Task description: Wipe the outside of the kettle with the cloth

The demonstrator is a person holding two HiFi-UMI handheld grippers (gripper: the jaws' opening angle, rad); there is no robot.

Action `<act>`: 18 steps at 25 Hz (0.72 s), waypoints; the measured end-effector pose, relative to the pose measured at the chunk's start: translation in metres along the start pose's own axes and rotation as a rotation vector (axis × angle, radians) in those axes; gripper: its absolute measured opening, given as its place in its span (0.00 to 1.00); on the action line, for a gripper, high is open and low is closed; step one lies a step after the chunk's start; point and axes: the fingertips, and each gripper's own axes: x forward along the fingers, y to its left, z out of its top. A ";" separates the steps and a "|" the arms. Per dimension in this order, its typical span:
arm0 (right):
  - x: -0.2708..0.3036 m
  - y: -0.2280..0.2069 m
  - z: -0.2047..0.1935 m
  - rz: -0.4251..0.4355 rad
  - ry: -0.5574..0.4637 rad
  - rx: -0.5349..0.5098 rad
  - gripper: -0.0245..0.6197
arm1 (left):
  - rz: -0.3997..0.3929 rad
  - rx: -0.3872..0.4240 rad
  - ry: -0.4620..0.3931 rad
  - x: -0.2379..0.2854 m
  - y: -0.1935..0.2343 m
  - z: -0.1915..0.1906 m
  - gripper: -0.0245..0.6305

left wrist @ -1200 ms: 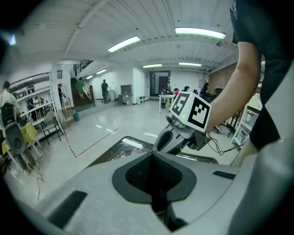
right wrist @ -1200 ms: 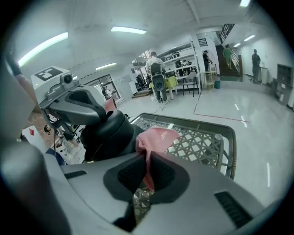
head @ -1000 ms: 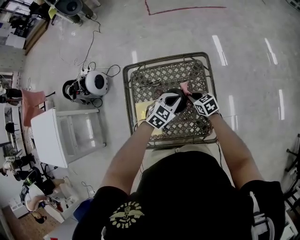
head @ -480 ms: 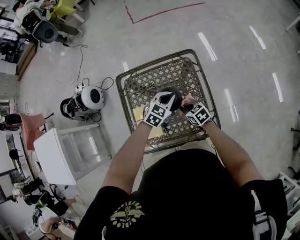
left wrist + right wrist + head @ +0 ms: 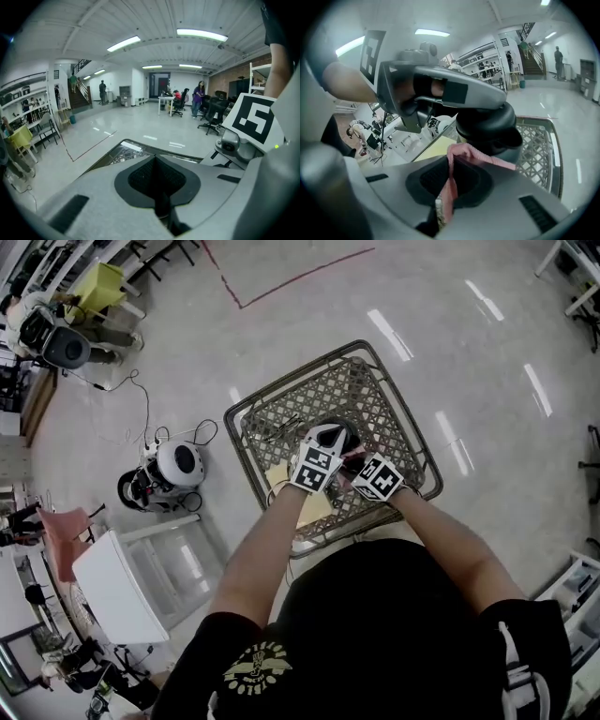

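A black kettle (image 5: 336,427) stands on the wire-mesh table (image 5: 291,378). My left gripper (image 5: 327,437) sits over the kettle's top, jaws closed on a dark strip, the kettle's handle; in the left gripper view the left gripper (image 5: 157,161) hides the kettle. My right gripper (image 5: 357,463) is at the kettle's near right side, shut on the pink cloth (image 5: 354,455). In the right gripper view the cloth (image 5: 474,155) hangs out of the right gripper (image 5: 450,165) and lies against the kettle (image 5: 491,130), with the left gripper (image 5: 440,91) above it.
A yellow sheet (image 5: 278,474) lies on the mesh at the near left. On the floor to the left are a round white appliance (image 5: 176,465) with cables and a white cabinet (image 5: 131,568). Red tape (image 5: 281,282) marks the floor beyond.
My right gripper has carried the cloth around the kettle's right side, from the far side toward me. The left gripper has stayed on top of the kettle. The head view has shifted.
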 end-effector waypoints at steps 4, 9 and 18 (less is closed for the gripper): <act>-0.006 -0.008 -0.008 -0.043 0.011 0.018 0.07 | -0.003 0.015 -0.002 -0.001 0.000 -0.001 0.05; -0.015 -0.029 -0.021 -0.084 0.013 0.065 0.07 | -0.002 0.038 -0.007 0.001 -0.002 0.000 0.05; -0.013 -0.052 -0.034 -0.055 0.075 0.025 0.07 | 0.008 0.040 -0.005 0.002 -0.002 -0.001 0.05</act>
